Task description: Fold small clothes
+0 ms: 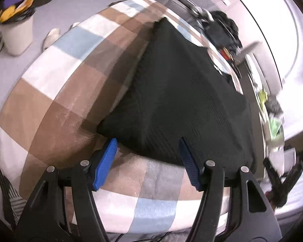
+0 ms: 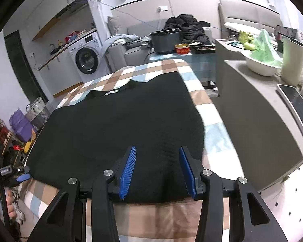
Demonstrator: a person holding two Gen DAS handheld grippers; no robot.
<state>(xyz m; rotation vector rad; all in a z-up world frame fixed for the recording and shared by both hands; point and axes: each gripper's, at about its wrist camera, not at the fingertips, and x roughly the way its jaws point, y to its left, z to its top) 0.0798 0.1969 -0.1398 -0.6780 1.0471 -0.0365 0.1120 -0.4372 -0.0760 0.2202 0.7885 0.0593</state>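
A black top (image 2: 119, 121) lies spread flat on the checked blanket (image 2: 216, 133), neckline toward twelve o'clock. The right gripper (image 2: 157, 151) hovers over its six-o'clock hem, jaws apart, gripping nothing. The left gripper (image 1: 147, 143), also apart and empty, sits at the hem's corner.

One black garment (image 2: 119, 125) lies on one checked blanket (image 2: 212, 104). Two tongs (image 2: 156, 171) show, each with two blue pads (image 2: 128, 171). Beyond stand one washing machine (image 2: 84, 59), one dark pot (image 2: 165, 39), one red tin (image 2: 182, 49), one white bowl (image 2: 258, 65) and one laundry basket (image 2: 37, 112).
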